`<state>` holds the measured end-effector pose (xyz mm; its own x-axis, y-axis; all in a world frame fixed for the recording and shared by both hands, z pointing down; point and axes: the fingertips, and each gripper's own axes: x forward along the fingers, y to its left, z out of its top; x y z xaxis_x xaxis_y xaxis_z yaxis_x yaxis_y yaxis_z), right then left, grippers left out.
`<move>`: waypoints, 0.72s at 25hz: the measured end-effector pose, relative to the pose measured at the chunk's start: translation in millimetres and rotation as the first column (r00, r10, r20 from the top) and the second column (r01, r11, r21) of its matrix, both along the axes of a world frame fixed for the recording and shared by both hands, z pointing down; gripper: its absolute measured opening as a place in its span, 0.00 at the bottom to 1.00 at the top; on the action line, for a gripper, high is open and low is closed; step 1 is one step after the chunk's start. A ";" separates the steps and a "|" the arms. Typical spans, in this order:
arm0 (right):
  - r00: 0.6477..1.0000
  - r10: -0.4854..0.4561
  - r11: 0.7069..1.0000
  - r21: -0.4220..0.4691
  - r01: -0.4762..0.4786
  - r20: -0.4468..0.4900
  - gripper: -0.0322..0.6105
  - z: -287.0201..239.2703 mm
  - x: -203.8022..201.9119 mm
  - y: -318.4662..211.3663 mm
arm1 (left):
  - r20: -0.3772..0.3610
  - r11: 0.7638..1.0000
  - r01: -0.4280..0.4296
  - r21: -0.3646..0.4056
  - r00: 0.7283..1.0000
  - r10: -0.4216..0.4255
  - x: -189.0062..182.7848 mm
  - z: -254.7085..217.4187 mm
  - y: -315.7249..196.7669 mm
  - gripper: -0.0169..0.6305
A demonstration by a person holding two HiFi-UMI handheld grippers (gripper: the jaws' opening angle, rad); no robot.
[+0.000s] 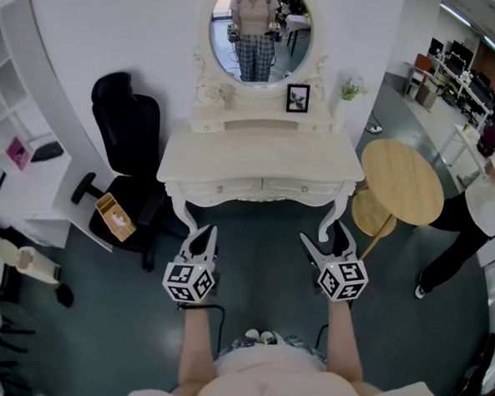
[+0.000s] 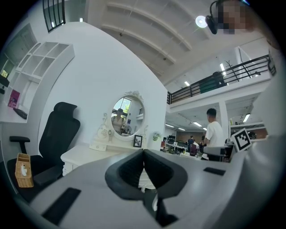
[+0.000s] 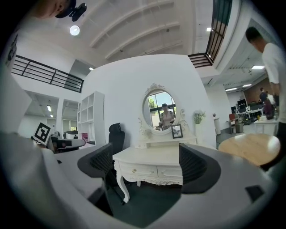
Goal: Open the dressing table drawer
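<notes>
Two drawers, left drawer [image 3: 134, 170] and right drawer [image 3: 170, 172], side by side in the front of the dressing table [image 1: 257, 155]. Both flush and closed, a small knob on each, nothing touching either. Table centred ahead of the person, against the white wall. Oval mirror [image 1: 260, 33] at the back of the top. Small picture frame [image 1: 297, 98] and potted plant [image 1: 351, 88] to the mirror's right.

Jaws of left gripper [image 1: 204, 232] pressed together, nothing between. Jaws of right gripper [image 1: 322, 233] spread wide, nothing gripped. Along them, only the table front framed in the gap, well apart from the pads. Both held level, pointed at the table, short of its front edge, over dark floor [image 1: 260, 259].

Around:
- Black office chair [image 1: 126, 125] left of the table, wooden tissue box [image 1: 115, 216] by its seat.
- White shelf unit [image 1: 6, 74] further left.
- Round wooden table [image 1: 401, 179] just right of the dressing table, a smaller round stool [image 1: 372, 213] beside it.
- Person in white top and dark trousers [image 1: 474, 212] at far right.
</notes>
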<state>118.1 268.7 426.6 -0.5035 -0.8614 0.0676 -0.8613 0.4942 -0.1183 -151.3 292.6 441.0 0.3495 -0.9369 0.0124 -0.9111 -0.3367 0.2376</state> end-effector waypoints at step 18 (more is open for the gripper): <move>0.998 0.057 0.998 0.000 -0.057 0.006 0.81 8.9 -8.1 -17.0 | 0.018 0.998 -0.068 0.004 0.998 0.067 -9.5 6.8 -33.5 0.07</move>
